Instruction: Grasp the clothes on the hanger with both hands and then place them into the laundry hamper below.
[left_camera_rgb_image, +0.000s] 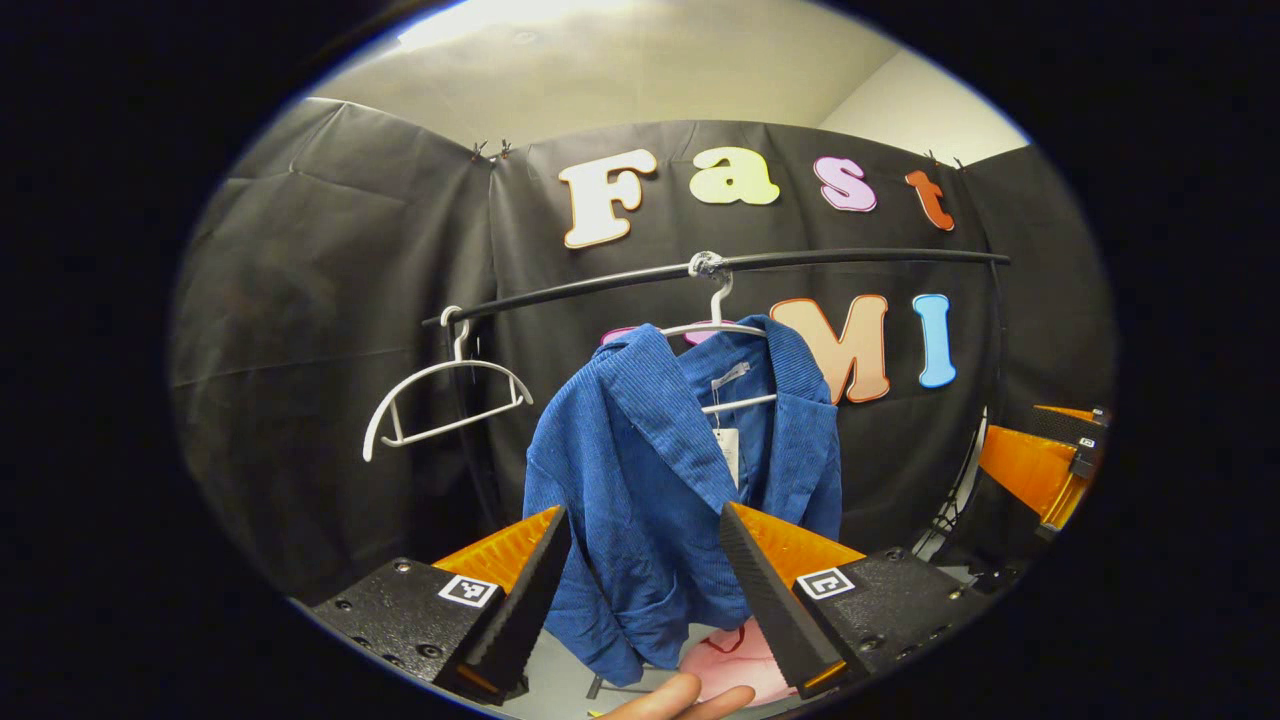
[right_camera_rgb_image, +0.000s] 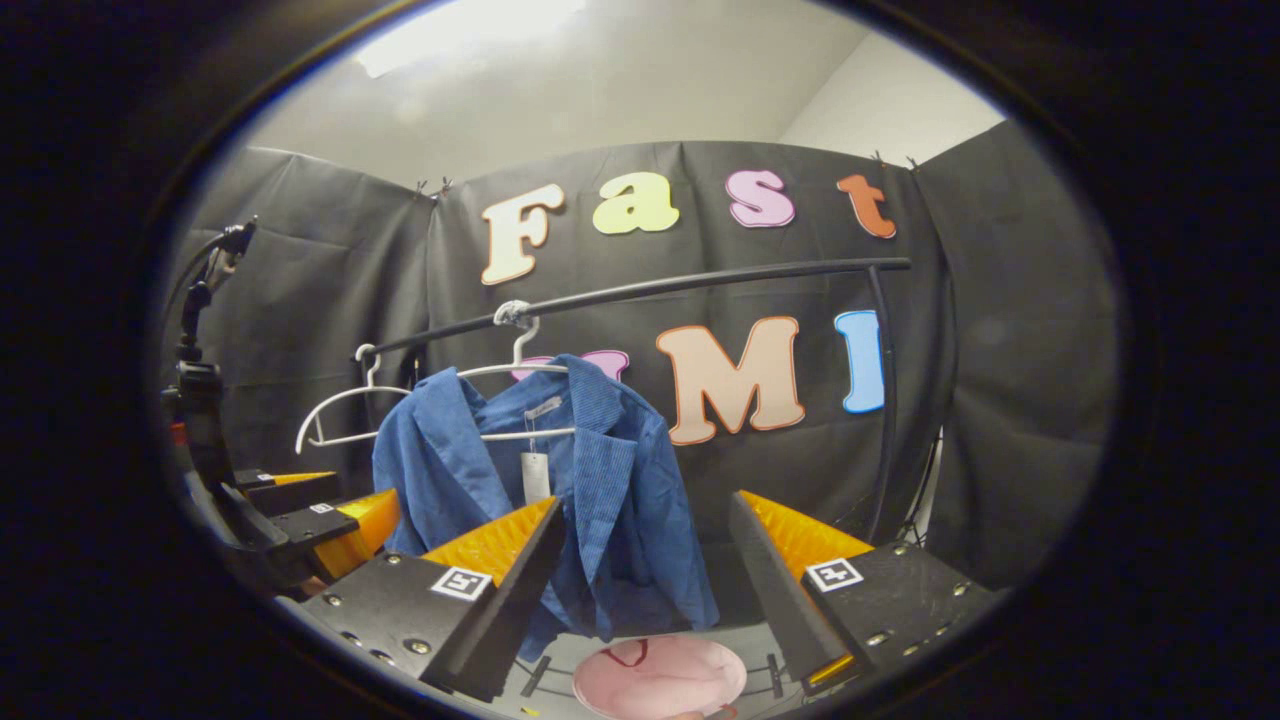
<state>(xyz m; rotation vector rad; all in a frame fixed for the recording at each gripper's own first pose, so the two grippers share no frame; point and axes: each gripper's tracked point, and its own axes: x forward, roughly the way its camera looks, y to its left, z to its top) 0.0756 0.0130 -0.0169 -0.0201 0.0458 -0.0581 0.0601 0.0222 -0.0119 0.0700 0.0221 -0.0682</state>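
- In the left gripper view, the left hand-held gripper (left_camera_rgb_image: 645, 570) stands with its two fingers wide apart and nothing between them; it grips nothing.
- Beyond this gap hangs the blue jacket (left_camera_rgb_image: 660, 470), on a white hanger (left_camera_rgb_image: 722, 328) whose hook is on the black rail (left_camera_rgb_image: 800, 260).
- The jacket sits a little crooked on the hanger: one shoulder is pulled forward, and the collar is open so that a white tag (left_camera_rgb_image: 728, 450) shows inside.
- A second white hanger (left_camera_rgb_image: 445, 400), with no clothes on it, hangs on the same rail, apart from the jacket, toward the left of this view.
- Under the jacket a pink, rounded thing (left_camera_rgb_image: 725, 665) is seen; it may be the laundry hamper, but this cannot be told for sure.
- At the bottom edge of this view some fingertips of a person (left_camera_rgb_image: 680, 698) appear.
- At the right edge of the same view a part of the right hand-held gripper (left_camera_rgb_image: 1040, 465) is seen, near the end of the rail.
- In the right gripper view, the right hand-held gripper (right_camera_rgb_image: 645, 560) also has its fingers spread and holds nothing.
- Here the jacket hangs behind its one finger, not touching it as far as can be seen.
- The left hand-held gripper shows at the left of this view, beside the jacket.
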